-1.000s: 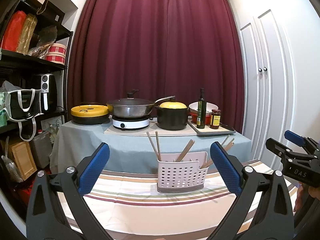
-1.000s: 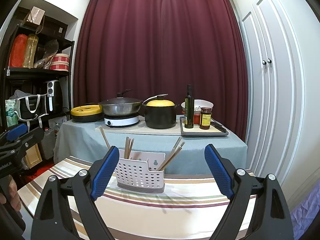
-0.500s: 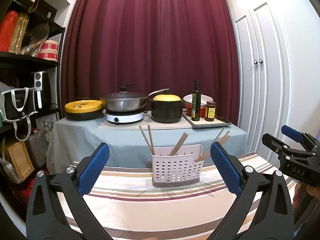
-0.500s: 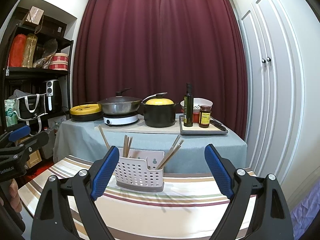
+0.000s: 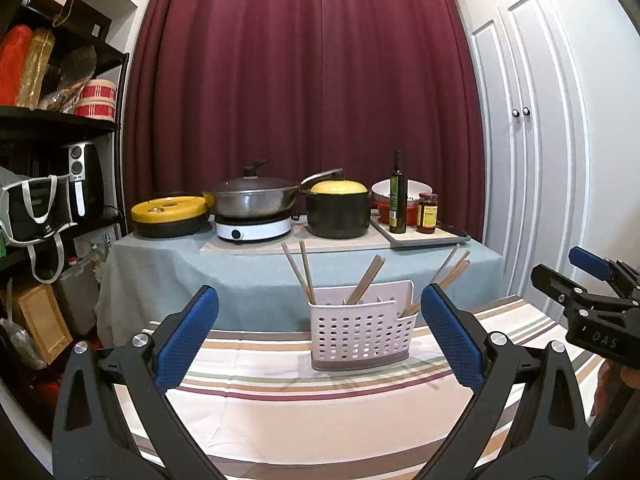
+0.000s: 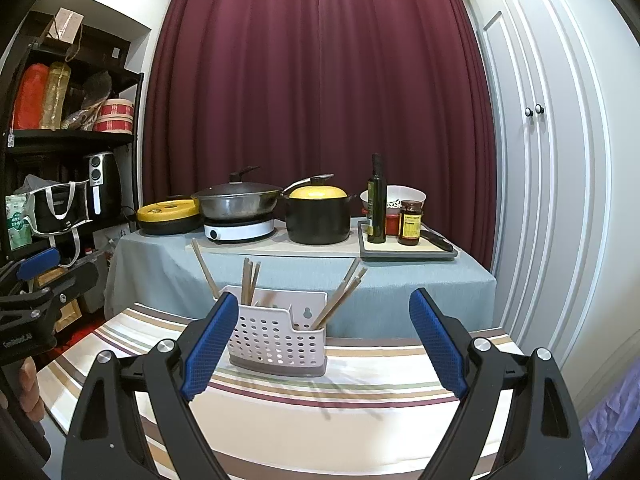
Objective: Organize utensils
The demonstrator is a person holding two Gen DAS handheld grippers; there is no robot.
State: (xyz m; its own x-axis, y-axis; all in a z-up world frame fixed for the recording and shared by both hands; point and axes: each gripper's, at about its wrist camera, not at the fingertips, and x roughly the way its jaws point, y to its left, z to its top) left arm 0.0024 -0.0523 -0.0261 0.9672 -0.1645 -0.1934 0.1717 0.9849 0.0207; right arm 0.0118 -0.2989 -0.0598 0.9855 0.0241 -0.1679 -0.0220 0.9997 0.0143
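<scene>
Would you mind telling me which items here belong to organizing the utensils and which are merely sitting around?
Belongs to the job:
- white perforated plastic utensil caddy
- wooden chopsticks standing in it
- left gripper, open
- right gripper, open

Just lying about:
- black pot with yellow lid
- lidded steel wok
- dark glass oil bottle
- red-lidded sauce jar

Back desk [image 5: 168, 268] w/ grey-blue cloth: yellow-lidded flat pan [image 5: 170, 216] far left, lidded wok [image 5: 252, 200] on white hotplate [image 5: 252, 232], black pot w/ yellow lid [image 5: 338, 210] beside it. Tray [image 5: 424, 236] at right carries oil bottle [image 5: 398, 196], sauce jar [image 5: 427, 214], white bowl [image 6: 400, 196] behind. Maroon curtain [image 5: 304, 80] at rear, white cupboard doors [image 6: 536, 160] right, black shelf [image 5: 52, 124] left.
</scene>
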